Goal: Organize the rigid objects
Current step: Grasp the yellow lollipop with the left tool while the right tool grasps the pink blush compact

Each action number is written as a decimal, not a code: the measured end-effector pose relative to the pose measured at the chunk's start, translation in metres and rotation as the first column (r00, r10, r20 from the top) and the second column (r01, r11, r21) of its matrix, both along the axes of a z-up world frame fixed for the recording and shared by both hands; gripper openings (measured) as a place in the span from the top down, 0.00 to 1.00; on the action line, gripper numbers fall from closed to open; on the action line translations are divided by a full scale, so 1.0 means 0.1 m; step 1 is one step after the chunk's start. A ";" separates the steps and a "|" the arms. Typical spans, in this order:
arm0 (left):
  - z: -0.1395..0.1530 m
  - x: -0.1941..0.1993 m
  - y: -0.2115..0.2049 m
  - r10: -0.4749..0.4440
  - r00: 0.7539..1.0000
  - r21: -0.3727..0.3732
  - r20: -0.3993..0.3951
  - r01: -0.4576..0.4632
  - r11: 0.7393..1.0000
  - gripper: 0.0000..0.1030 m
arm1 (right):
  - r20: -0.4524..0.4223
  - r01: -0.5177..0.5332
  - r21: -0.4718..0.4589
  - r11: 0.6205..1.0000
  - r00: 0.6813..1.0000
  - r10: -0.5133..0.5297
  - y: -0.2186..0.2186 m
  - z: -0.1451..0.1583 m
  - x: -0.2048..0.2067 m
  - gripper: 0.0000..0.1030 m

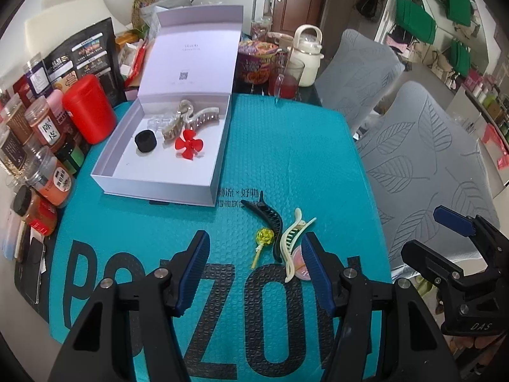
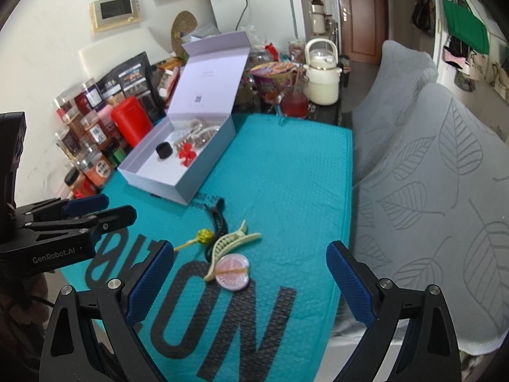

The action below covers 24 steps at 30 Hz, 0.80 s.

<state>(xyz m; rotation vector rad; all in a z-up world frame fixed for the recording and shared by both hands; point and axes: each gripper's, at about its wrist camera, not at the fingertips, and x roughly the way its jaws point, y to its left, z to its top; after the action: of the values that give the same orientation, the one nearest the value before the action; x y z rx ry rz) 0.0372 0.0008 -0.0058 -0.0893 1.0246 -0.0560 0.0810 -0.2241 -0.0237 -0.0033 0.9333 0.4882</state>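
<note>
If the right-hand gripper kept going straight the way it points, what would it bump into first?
Probably the round pink compact lying on the teal mat, just under the cream hair claw; the right gripper is open and empty. Depth is uncertain.

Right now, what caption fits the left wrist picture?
Open left tongs above hair clips beside an open white box.

Setting: lived-in home, dining corner. Ahead of the grippers, a white fridge (image 2: 264, 9) and brown entry door (image 2: 361, 16). Spice jars (image 1: 47, 127), instant noodle cup (image 1: 256, 63) and cream kettle (image 1: 307, 55) crowd the table's far edge; fabric-covered chairs (image 1: 423, 146) to the right.
</note>
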 end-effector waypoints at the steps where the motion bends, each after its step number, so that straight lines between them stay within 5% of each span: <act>1: -0.04 0.02 0.01 -0.007 1.000 0.000 -0.006 0.007 1.000 0.42 | -0.009 0.003 0.000 1.000 1.000 -0.003 0.01 -0.05 0.00 0.05; 24: -1.14 0.64 -0.05 -0.167 0.971 -0.036 -0.173 0.163 0.986 0.42 | -0.185 0.041 -0.097 0.994 0.981 -0.059 0.13 -1.05 0.19 0.05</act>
<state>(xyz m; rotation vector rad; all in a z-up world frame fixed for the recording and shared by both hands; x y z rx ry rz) 0.1008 -0.0044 -0.1200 -0.0288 1.2064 -0.2146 0.1004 -0.2107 -0.1285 -0.0180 1.1383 0.4029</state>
